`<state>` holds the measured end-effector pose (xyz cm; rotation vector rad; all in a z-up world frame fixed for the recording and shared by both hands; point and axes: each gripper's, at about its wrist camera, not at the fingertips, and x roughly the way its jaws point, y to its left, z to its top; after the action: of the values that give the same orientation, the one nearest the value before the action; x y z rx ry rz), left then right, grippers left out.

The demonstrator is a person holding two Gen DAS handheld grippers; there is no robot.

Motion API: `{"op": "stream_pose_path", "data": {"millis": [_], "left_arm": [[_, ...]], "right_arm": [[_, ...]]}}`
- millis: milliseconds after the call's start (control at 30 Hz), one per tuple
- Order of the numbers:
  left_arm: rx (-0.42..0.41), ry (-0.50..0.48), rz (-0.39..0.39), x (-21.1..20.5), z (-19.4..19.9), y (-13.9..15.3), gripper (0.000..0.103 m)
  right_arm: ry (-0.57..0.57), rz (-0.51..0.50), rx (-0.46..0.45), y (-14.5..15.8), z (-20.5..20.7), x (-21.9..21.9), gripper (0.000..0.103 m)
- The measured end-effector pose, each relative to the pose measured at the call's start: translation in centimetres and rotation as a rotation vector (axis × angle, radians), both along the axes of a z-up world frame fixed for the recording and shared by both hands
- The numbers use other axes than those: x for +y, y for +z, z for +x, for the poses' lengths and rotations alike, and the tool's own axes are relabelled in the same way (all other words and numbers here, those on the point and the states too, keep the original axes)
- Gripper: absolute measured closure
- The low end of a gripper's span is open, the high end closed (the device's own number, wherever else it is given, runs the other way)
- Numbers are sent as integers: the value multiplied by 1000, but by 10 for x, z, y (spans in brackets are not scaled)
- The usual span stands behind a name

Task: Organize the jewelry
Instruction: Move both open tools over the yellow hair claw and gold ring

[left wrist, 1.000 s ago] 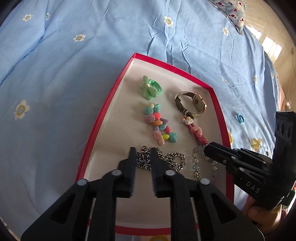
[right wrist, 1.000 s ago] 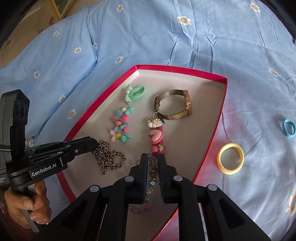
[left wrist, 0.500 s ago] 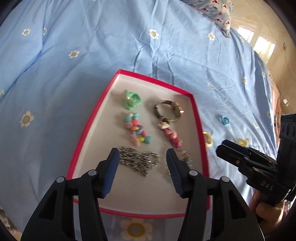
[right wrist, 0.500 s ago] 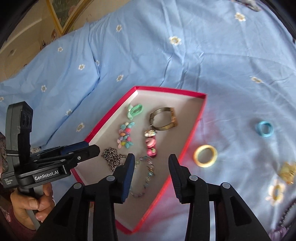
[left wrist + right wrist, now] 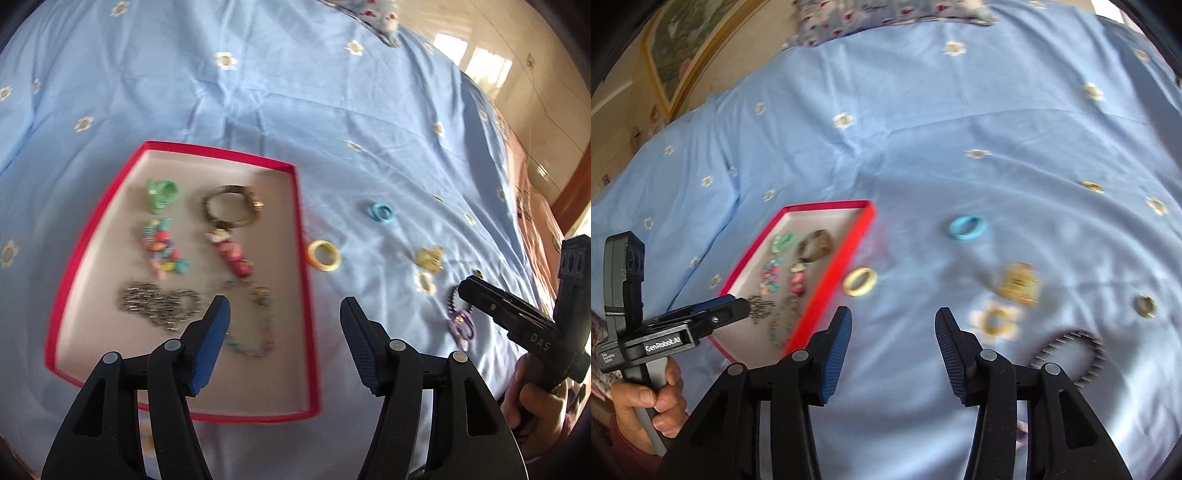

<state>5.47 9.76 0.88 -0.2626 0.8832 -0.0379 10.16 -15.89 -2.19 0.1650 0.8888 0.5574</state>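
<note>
1. Grippers: the left gripper [image 5: 284, 314] has its jaws opening with nothing between them, and hangs over the near right part of the tray [image 5: 295, 192]. The right gripper [image 5: 892, 325] is likewise opening and empty, over bare bedsheet [image 5: 923, 110] just right of the tray.
2. Jewelry: six pieces lie in the tray, among them a chain [image 5: 159, 304] and a bead strand [image 5: 255, 325]. Loose on the bedsheet remain a yellow ring [image 5: 324, 255], a blue ring [image 5: 381, 213], a gold piece [image 5: 430, 258], a dark bracelet [image 5: 1078, 354], a purple item [image 5: 461, 326] and a small ring [image 5: 1144, 305].
3. Risk, snagging: the left gripper is near the bead strand. A low pass could hook it and drag it out of line or over the rim.
4. Risk, fabric pinch: the bedsheet is soft and creased. Closing on a flat ring may gather cloth with it and shift neighbouring pieces.
5. Risk, slip: the smooth rings offer little purchase and could squirt sideways from a partial grip.
6. Risk, collision: both grippers work close together beside the tray rim. A crossed reach could knock the tray.
7. Reservation: both views are motion-blurred. The gold piece and purple item cannot be identified, so a suitable grip point on them is uncertain.
</note>
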Motion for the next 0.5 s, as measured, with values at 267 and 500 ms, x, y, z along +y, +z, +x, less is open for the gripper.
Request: {"op": "stream_pose_path", "data": {"millis": [267, 500], "left_arm": [[15, -95, 6, -48, 14, -2, 40], [16, -168, 10, -90, 31, -1, 35]], "right_arm": [[-127, -20, 18, -11, -4, -66, 53], [-227, -32, 22, -16, 0, -113, 53]]}}
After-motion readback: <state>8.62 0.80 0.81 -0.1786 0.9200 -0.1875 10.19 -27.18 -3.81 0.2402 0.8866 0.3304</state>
